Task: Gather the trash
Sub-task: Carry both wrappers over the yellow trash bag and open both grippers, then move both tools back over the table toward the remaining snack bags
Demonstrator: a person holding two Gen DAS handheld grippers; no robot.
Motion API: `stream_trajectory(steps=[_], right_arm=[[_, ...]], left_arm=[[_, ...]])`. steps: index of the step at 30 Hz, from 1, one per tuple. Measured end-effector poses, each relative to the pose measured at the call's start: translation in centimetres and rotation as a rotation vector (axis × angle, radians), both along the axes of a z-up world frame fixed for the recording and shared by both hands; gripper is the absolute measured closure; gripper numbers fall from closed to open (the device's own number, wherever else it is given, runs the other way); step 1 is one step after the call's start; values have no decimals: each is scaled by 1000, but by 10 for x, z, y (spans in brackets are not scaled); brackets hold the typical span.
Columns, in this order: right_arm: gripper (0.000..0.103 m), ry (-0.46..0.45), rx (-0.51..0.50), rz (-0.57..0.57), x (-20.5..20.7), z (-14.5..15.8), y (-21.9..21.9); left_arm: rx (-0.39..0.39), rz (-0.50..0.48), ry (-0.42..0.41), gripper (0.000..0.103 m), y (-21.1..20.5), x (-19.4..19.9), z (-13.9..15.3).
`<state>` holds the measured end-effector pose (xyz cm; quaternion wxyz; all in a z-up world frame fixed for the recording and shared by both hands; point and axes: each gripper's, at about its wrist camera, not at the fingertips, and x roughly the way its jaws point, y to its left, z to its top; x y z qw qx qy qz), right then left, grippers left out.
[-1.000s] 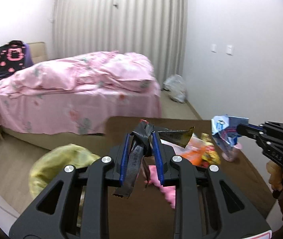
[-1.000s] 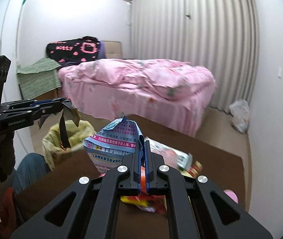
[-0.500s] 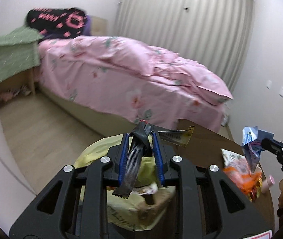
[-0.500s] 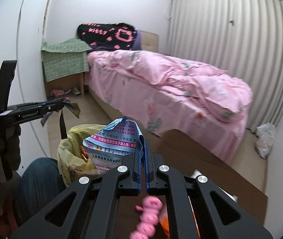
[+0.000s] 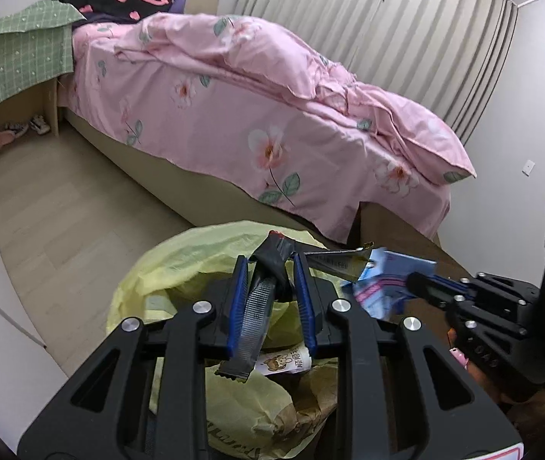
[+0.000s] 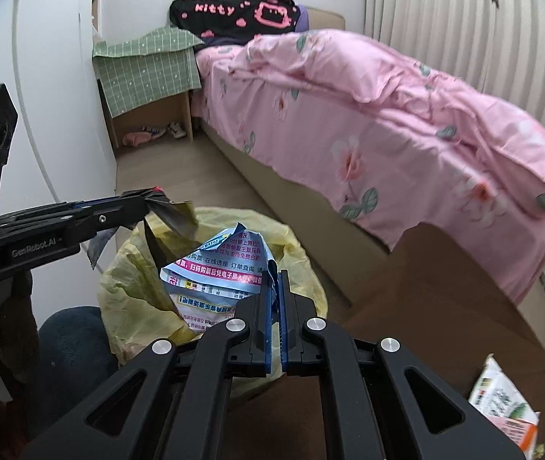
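My left gripper (image 5: pixel 270 264) is shut on a dark crumpled wrapper (image 5: pixel 272 249), whose serrated strip hangs down between the fingers. It hovers over the open yellow trash bag (image 5: pixel 180 268). My right gripper (image 6: pixel 276 274) is shut on a crumpled blue-and-white printed packet (image 6: pixel 218 268), held above the same trash bag (image 6: pixel 126 276). In the left wrist view the right gripper (image 5: pixel 418 281) comes in from the right with the blue packet (image 5: pixel 383 283). In the right wrist view the left gripper (image 6: pixel 145 203) reaches in from the left with the dark wrapper (image 6: pixel 172 214).
The brown table (image 6: pixel 425 306) is at the right, with a snack packet (image 6: pixel 502 398) lying on it. A bed with pink bedding (image 5: pixel 272 115) stands beyond the bag. A person's knee in jeans (image 6: pixel 73 345) is beside the bag. A green-clothed bedside stand (image 5: pixel 15 57) is at the back left.
Both grippers have swung left, away from the table, and dropped lower over the yellow bag. Each still grips its piece of trash.
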<state>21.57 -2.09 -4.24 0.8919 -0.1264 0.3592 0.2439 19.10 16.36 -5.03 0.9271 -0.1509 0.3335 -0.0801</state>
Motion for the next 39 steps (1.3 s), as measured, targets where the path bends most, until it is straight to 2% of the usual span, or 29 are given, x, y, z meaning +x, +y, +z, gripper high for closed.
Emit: stream_trajectory(steps=[3,4,5,7,13,19,25,30,33,39], right_arm=[[97,46,19,20,8,-12,2],[94,55,20,21,9,-15,1],[81,54,21,22,8,-18,1],[65,54,32,30,6,-20,0],[65,33,70,12,-3,-8,-19],[64,-6,99,-59,-24,16,-61],[63,-47,97,-152,-69,28,-120],[56,-81,73,-262,-112,30,-181],[47,-78,70,-332,-135,25,-221],[46,-11,10,-409,-176,-2,-272]], left_arm=[[-32,1,5,64,3,4,-2],[-38,12,3,59,6,4,-2],[-42,29,-1,58,8,4,-1],[-46,56,0,57,12,3,1],[-40,127,-1,52,19,-7,4],[-25,107,-21,51,2,-22,14],[-17,-17,-48,49,-47,-37,25],[-2,-151,-51,46,-100,-48,27],[16,-233,-47,46,-134,-55,26],[44,-415,-26,43,-203,-66,19]])
